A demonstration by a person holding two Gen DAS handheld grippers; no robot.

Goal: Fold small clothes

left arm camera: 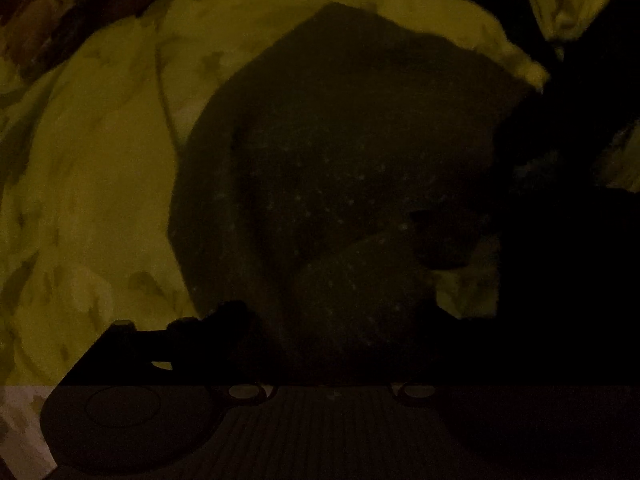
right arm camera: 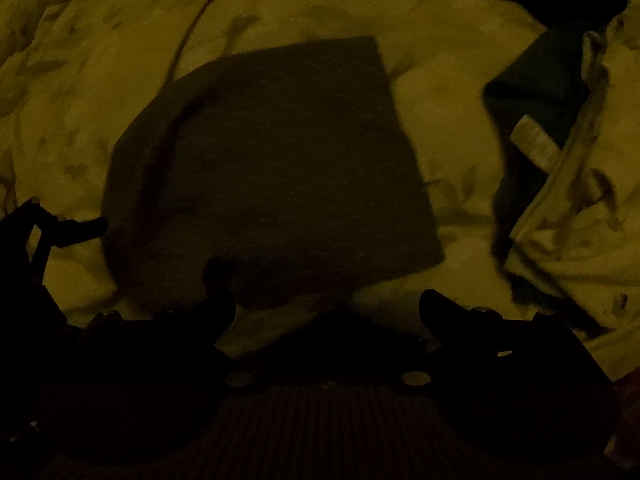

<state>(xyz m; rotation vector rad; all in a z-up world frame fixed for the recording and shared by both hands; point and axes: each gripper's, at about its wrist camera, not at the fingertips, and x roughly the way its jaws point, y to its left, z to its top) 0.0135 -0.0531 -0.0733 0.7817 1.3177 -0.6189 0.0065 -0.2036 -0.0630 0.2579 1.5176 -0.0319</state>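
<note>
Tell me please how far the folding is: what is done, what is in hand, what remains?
Done, it seems: one dark garment lies flat with straight edges on the patterned bedding. In hand: the right hand-held gripper stands open at its near edge, gripping nothing. Left: another dark cloth lies loose at the right. The dim light leaves the left hand-held gripper's state unclear.

left gripper (left arm camera: 320,320) right finger lost in darkness
</note>
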